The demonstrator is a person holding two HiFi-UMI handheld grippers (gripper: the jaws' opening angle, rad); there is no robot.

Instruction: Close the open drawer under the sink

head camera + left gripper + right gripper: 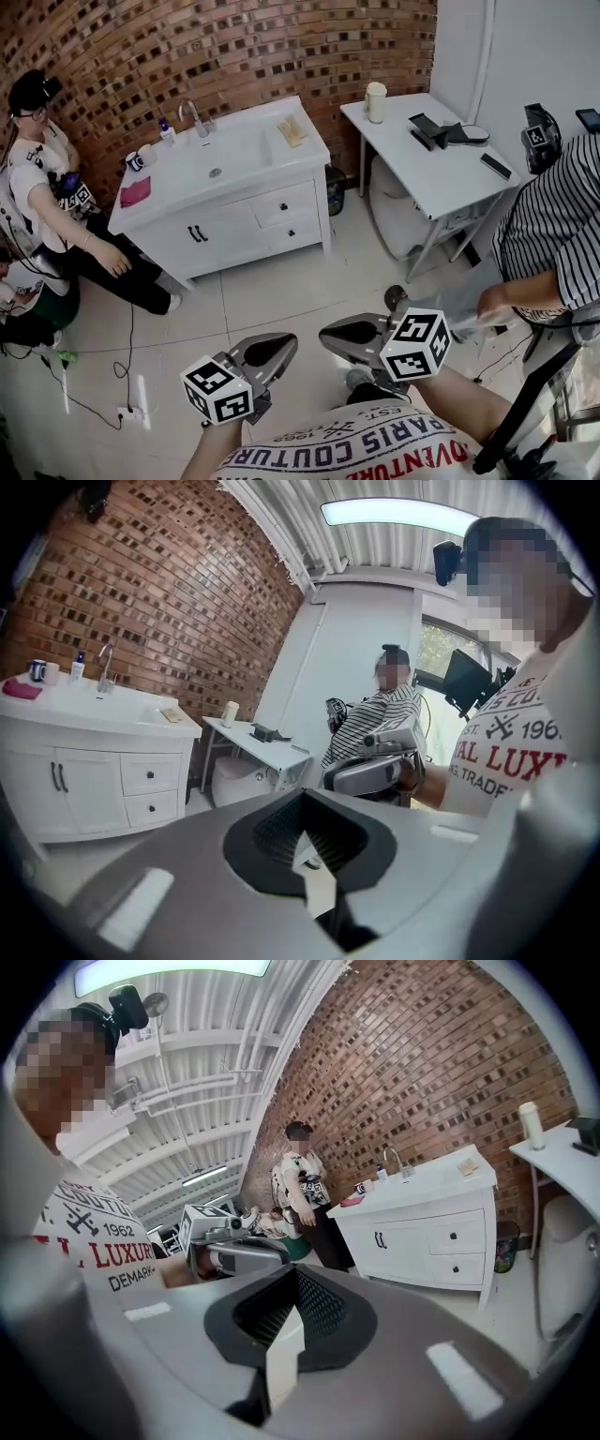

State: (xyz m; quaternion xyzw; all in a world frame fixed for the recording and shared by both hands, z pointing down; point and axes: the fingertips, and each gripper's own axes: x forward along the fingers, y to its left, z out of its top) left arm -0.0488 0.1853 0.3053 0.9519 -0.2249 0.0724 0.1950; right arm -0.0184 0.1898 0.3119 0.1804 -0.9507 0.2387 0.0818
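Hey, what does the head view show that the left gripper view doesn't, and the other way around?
Only the head view: a seated person on the floor beside the brick wall, and the left gripper's marker cube.
Only the left gripper view: the ceiling light and the window behind the person in the striped shirt.
Both: the sink cabinet with its faucet, the white table, and the person in the striped shirt.
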